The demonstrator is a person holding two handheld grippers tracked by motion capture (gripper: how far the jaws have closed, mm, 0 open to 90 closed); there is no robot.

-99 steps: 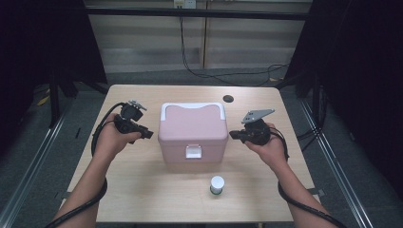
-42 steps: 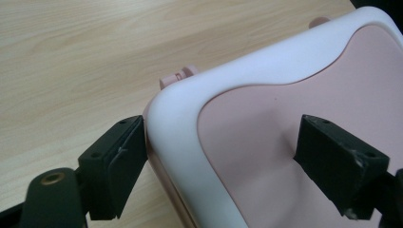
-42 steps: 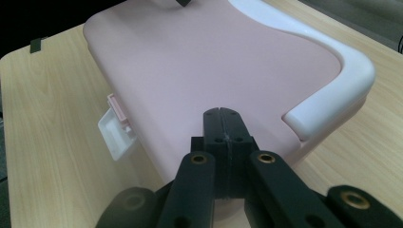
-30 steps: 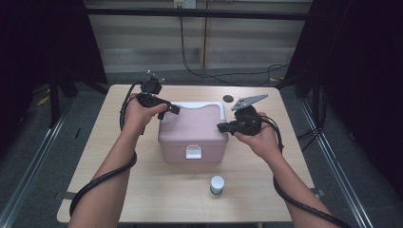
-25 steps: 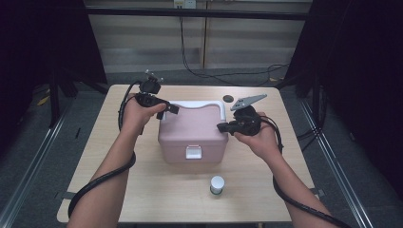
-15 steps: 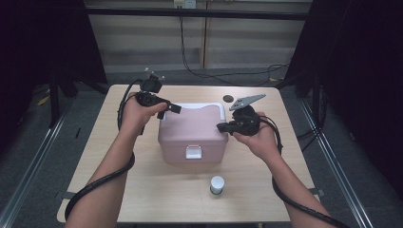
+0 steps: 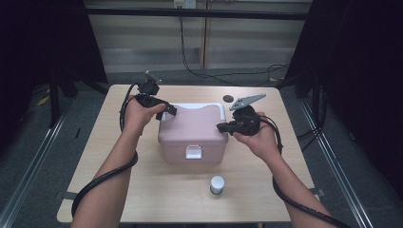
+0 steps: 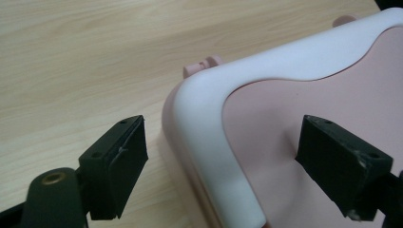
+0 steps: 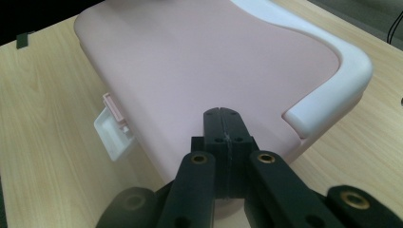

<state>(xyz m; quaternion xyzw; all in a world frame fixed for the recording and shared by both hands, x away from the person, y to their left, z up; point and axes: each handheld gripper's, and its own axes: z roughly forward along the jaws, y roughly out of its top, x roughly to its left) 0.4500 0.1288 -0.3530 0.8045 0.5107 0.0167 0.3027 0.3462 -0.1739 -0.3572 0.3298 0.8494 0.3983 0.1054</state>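
Two grippers: one in each of the person's hands, both at the pink box.
Table [image 7: 142, 199]: light wood worktop carrying everything listed.
Box [image 7: 192, 130]: pink, lid down, standing near the middle of the worktop, slightly toward the far edge; white latch on its near face.
Handle [image 7: 216, 106]: white band folded flat along the lid's far edge and round its corners.
Left gripper [image 7: 167, 111]: at the box's far left corner; jaws wide apart and just opened further, straddling the white handle's corner with the pads clear of it on both sides.
Right gripper [image 7: 222, 127]: at the box's right edge; jaws pressed together with nothing between them, tips over the lid.
Bottle [image 7: 217, 185]: small, white-capped, upright near the worktop's near edge, in front of the box.
Disc [image 7: 228, 99]: dark, small, flat near the far edge.
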